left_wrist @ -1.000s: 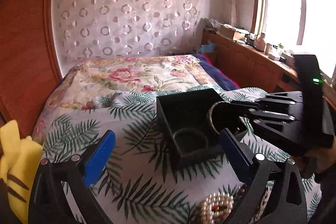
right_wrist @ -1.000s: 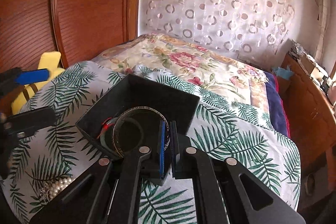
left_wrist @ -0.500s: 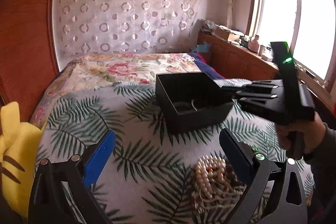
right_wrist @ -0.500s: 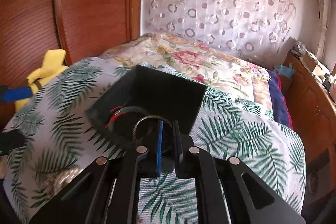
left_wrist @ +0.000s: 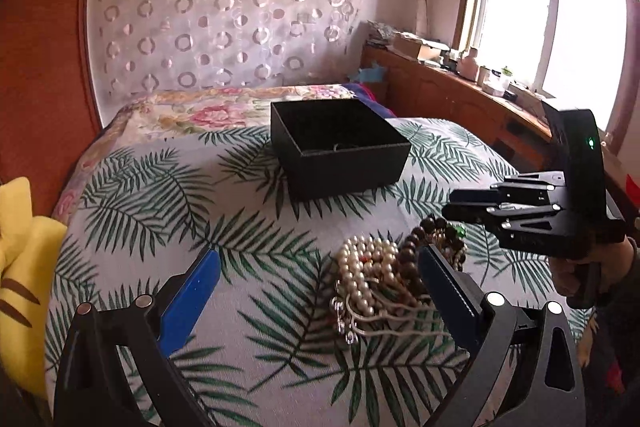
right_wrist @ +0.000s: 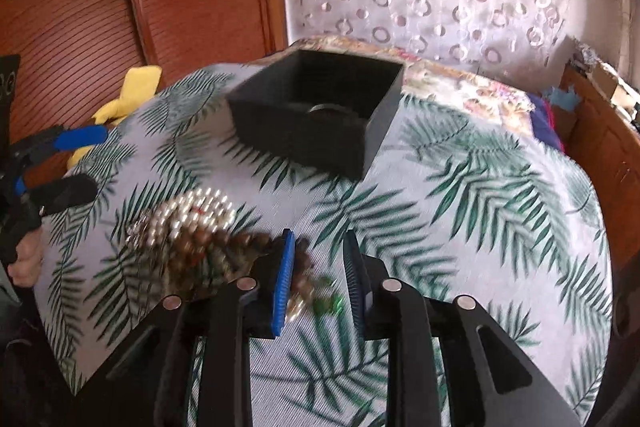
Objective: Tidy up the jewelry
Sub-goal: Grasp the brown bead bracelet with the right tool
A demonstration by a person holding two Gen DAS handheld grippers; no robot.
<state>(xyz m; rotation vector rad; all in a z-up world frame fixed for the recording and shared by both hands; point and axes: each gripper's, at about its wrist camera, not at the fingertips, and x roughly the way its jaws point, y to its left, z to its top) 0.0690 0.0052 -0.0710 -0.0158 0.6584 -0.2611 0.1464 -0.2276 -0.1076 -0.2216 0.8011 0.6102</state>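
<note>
Left wrist view: the left gripper has its jaws spread wide with nothing between them, hanging over the near edge of the palm-leaf bedspread. Just ahead of its right finger sits the jewelry heap, a pearl strand bunched up and touching a string of dark brown beads, with a tiny green bit beside it. The right gripper is partly open, a narrow-ish gap, nothing pinched; its blue-padded left finger is right at the brown beads, though that shot is blurry so I can't tell if it touches. Further in, toward the middle of the bed, there's the open black box with a metal bangle lying inside. Yellow plush toy at the left edge.
</note>
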